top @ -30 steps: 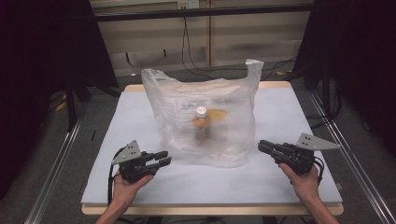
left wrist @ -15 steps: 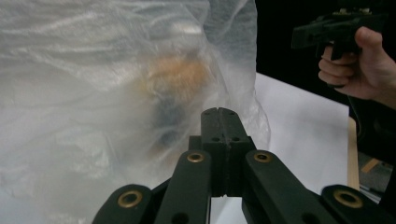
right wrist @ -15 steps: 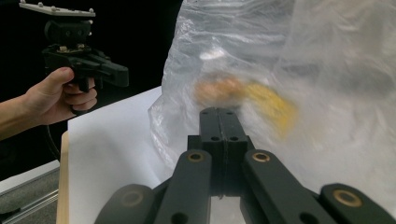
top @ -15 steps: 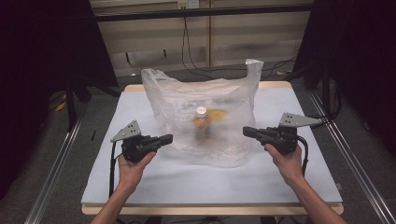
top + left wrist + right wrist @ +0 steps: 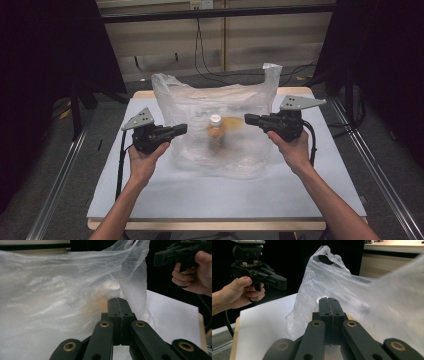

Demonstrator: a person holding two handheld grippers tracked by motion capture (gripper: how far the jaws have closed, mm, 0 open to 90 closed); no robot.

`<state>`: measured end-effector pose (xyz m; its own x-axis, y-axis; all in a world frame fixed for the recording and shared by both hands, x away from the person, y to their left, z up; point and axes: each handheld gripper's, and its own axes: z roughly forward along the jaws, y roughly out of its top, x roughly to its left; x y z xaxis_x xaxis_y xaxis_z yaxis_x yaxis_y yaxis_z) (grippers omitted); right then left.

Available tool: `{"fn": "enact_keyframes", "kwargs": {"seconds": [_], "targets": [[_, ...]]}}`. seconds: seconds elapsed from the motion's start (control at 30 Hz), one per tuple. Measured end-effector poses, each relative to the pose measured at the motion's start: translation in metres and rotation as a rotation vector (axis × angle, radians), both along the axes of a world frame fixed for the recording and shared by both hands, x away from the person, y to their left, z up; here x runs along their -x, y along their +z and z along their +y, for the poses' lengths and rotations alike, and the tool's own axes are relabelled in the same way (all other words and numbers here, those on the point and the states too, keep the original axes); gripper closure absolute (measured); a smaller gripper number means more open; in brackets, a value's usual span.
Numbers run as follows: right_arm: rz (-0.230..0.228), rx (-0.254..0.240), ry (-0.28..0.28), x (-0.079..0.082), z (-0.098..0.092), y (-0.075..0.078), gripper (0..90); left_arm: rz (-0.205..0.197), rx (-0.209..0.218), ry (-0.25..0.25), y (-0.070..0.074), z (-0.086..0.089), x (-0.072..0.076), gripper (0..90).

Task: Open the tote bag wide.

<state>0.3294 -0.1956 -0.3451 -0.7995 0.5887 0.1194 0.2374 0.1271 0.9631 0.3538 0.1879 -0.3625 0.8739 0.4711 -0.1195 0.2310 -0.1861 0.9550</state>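
Plastic bag (image 5: 220, 125) stands between the raised left gripper (image 5: 181, 129) and right gripper (image 5: 248, 119), both closed, empty.

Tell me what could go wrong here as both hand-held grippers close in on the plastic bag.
The bottle standing inside the thin plastic bag might tip if either side gets pushed or tugged. The left hand-held gripper and the right hand-held gripper are both shut, so they would nudge the film rather than pinch it.

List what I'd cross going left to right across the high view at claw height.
Left claw → near side of the plastic bag → bottle inside the bag → right claw, both claws shut and empty.
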Motion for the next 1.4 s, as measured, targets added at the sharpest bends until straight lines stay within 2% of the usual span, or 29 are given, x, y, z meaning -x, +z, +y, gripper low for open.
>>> {"fn": "enact_keyframes", "kwargs": {"seconds": [0.07, 0.2, 0.33, 0.43, 0.5, 0.57, 0.7, 0.87, 0.93, 1.0, 1.03, 1.07, 1.1, 1.17, 1.2, 1.27, 1.3, 1.37, 1.4], "targets": [[-0.019, 0.03, -0.008, -0.004, 0.007, 0.006, 90.0, -0.008, 0.007, -0.001, 0.004, -0.002, -0.004, 90.0], [-0.018, 0.049, -0.019, -0.015, 0.019, 0.017, 90.0, 0.0, 0.011, 0.002, 0.009, -0.008, -0.013, 90.0], [-0.015, 0.058, -0.028, -0.026, 0.027, 0.025, 90.0, -0.006, 0.013, -0.008, 0.015, -0.012, -0.022, 90.0], [-0.014, 0.034, -0.032, -0.031, 0.032, 0.028, 90.0, 0.0, 0.019, -0.013, 0.019, -0.017, -0.029, 90.0], [-0.01, 0.042, -0.04, -0.033, 0.035, 0.028, 90.0, 0.007, 0.023, -0.013, 0.019, -0.018, -0.031, 90.0], [0.003, 0.071, -0.047, -0.04, 0.041, 0.03, 90.0, 0.008, 0.028, -0.013, 0.021, -0.021, -0.036, 90.0], [0.012, 0.073, -0.067, -0.049, 0.044, 0.035, 90.0, 0.011, 0.041, -0.025, 0.03, -0.022, -0.044, 90.0], [0.037, 0.126, -0.101, -0.064, 0.051, 0.043, 90.0, 0.0, 0.017, 0.006, 0.044, -0.027, -0.063, 90.0], [0.048, 0.165, -0.114, -0.07, 0.055, 0.047, 90.0, 0.004, 0.02, 0.01, 0.048, -0.03, -0.071, 90.0], [0.053, 0.175, -0.119, -0.072, 0.057, 0.047, 90.0, 0.003, 0.014, 0.026, 0.051, -0.032, -0.075, 90.0], [0.076, 0.195, -0.129, -0.078, 0.06, 0.05, 90.0, 0.012, 0.02, 0.017, 0.054, -0.034, -0.082, 90.0], [0.08, 0.206, -0.138, -0.081, 0.061, 0.05, 90.0, 0.015, -0.02, 0.052, 0.056, -0.038, -0.09, 90.0], [0.082, 0.208, -0.148, -0.083, 0.062, 0.051, 90.0, 0.027, -0.03, 0.059, 0.055, -0.039, -0.095, 90.0], [0.103, 0.227, -0.173, -0.088, 0.063, 0.05, 90.0, 0.052, -0.089, 0.06, 0.052, -0.045, -0.101, 90.0], [0.109, 0.235, -0.184, -0.091, 0.063, 0.049, 90.0, 0.057, -0.104, 0.054, 0.05, -0.047, -0.102, 90.0], [0.138, 0.261, -0.195, -0.096, 0.065, 0.043, 90.0, 0.076, -0.151, 0.052, 0.043, -0.054, -0.103, 90.0], [0.148, 0.276, -0.194, -0.097, 0.066, 0.04, 90.0, 0.066, -0.184, 0.064, 0.04, -0.057, -0.101, 90.0], [0.144, 0.306, -0.181, -0.096, 0.068, 0.034, 90.0, 0.068, -0.19, 0.06, 0.037, -0.059, -0.099, 90.0], [0.153, 0.319, -0.166, -0.094, 0.07, 0.03, 90.0, 0.09, -0.203, 0.02, 0.031, -0.061, -0.094, 90.0]]}}
